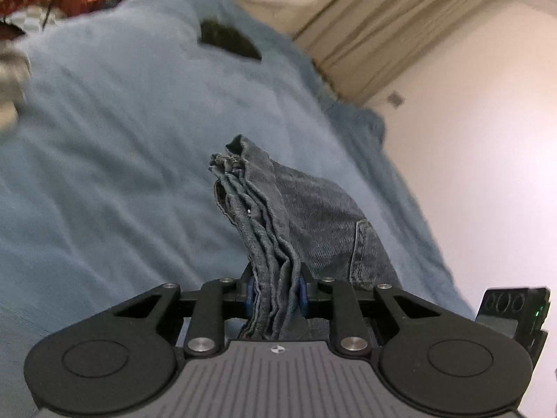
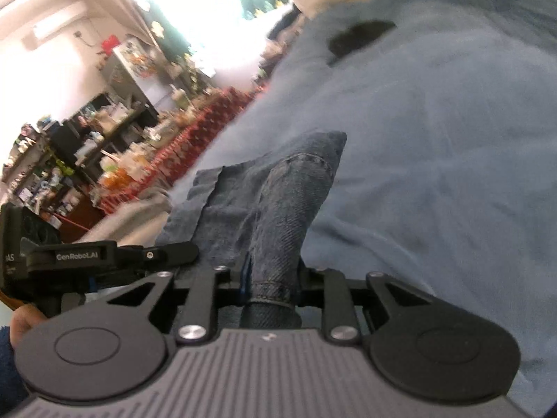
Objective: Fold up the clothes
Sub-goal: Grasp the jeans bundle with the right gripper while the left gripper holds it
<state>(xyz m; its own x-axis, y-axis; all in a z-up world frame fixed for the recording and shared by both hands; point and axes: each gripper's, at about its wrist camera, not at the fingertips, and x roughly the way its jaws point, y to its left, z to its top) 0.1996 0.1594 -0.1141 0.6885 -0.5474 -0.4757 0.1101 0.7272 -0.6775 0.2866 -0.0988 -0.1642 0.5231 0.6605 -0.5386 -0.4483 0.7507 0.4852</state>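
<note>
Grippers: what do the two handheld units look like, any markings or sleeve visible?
Both the left gripper and the right gripper are matte black linkages with silver rivets, round side discs, grey ribbed bodies, blue pads on the jaws. White "GenRobot.AI" lettering on the neighbouring unit. Dark blue fuzzy sleeve.

Each camera sits just behind its own fingers, angled down across the bed (image 1: 122, 139), very close to the bunched jeans (image 1: 278, 209). The left wrist view faces a curtained wall; the right faces cluttered shelves. Both share the blue bedcover and a dark patch (image 2: 358, 36).
</note>
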